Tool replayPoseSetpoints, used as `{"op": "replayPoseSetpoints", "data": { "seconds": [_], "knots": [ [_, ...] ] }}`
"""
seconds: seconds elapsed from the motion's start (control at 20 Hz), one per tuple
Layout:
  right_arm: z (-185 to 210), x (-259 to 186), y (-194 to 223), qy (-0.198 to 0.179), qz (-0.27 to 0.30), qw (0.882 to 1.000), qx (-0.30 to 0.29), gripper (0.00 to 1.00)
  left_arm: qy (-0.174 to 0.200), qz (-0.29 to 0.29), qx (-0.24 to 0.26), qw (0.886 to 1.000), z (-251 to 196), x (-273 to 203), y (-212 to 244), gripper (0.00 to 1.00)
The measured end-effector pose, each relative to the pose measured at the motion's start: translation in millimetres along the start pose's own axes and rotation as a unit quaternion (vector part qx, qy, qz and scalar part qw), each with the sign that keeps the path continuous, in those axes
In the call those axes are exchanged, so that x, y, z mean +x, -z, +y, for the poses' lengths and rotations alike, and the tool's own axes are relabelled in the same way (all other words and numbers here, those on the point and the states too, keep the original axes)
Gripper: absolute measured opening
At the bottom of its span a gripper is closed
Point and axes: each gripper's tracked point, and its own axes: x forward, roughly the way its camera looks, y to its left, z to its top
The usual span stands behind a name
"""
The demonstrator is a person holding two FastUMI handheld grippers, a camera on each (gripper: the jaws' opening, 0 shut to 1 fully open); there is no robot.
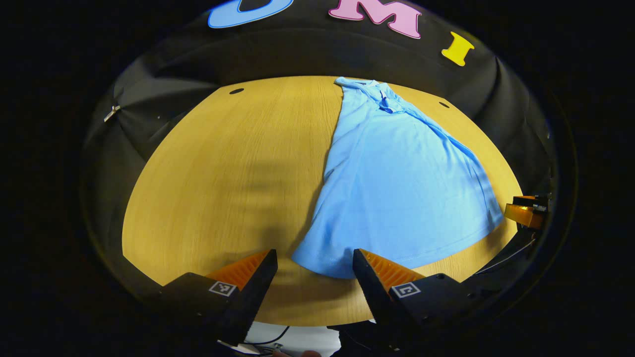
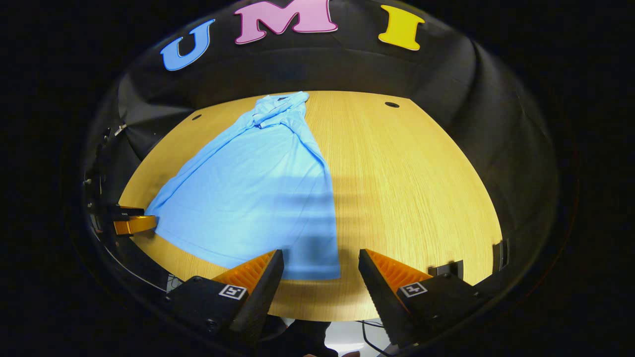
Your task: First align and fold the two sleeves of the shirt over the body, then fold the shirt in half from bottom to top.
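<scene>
A light blue shirt (image 1: 397, 183) lies flat on the wooden table (image 1: 223, 163), collar at the far end, sleeves folded in over the body. In the left gripper view my left gripper (image 1: 315, 270) stands open just above the shirt's near left hem corner, nothing between its fingers. In the right gripper view the same shirt (image 2: 258, 193) spreads to the left, and my right gripper (image 2: 321, 271) is open over its near right hem corner. The other gripper's finger (image 1: 526, 212) shows at the far right hem corner, and likewise another finger (image 2: 130, 224) at the left edge.
The round wooden table (image 2: 412, 188) has small dark holes (image 2: 391, 104) near its far edge. Black cloth walls close in behind it. Cables (image 2: 369, 337) hang below the near table edge.
</scene>
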Motion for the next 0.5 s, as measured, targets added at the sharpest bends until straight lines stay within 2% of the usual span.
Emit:
{"op": "replayPoseSetpoints", "data": {
  "seconds": [0.25,0.3,0.45,0.5],
  "knots": [
    [10.1,17.8,8.0,-0.001,0.023,1.000,-0.006,0.95,0.000,0.004,0.014,1.000,-3.2,3.1,-3.9,0.98],
    [12.0,20.0,11.0,-0.002,0.029,1.000,-0.007,0.95,-0.001,0.001,0.012,1.000,-3.3,4.3,-3.3,0.95],
    [16.1,24.8,14.9,-0.006,0.035,0.999,-0.004,0.83,0.001,0.001,0.013,1.000,-6.5,3.7,-3.3,0.88],
    [16.7,24.4,16.2,-0.009,0.038,0.999,-0.002,0.81,0.003,0.003,0.016,1.000,-8.7,3.4,-2.9,0.82]
  ]
}}
